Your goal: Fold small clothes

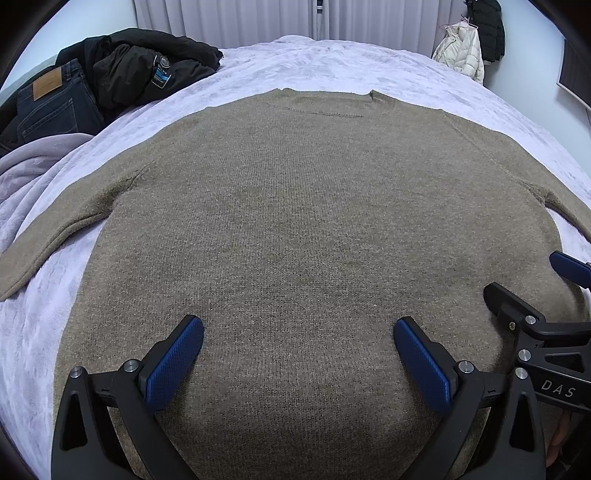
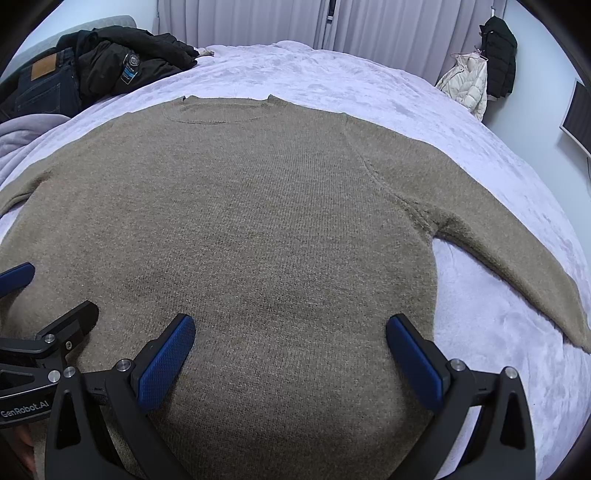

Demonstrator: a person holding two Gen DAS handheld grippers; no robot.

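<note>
Left gripper and right gripper, both with blue-padded fingers spread wide apart and holding nothing, hover side by side above the lower body of the sweater. In the left wrist view the right gripper's black frame enters from the right edge; in the right wrist view the left gripper's frame enters from the left edge. The brown knitted sweater lies flat on the bed, hem nearest the cameras, collar farthest, and both sleeves stretched outward: left sleeve toward the left edge, right sleeve angled down to the right. A pale lilac plush blanket covers the bed beneath it. Beyond, at the far left, dark jeans and a black jacket lie heaped. Farthest back are light curtains and, at right, a cream coat and a dark coat hanging by the wall.
</note>
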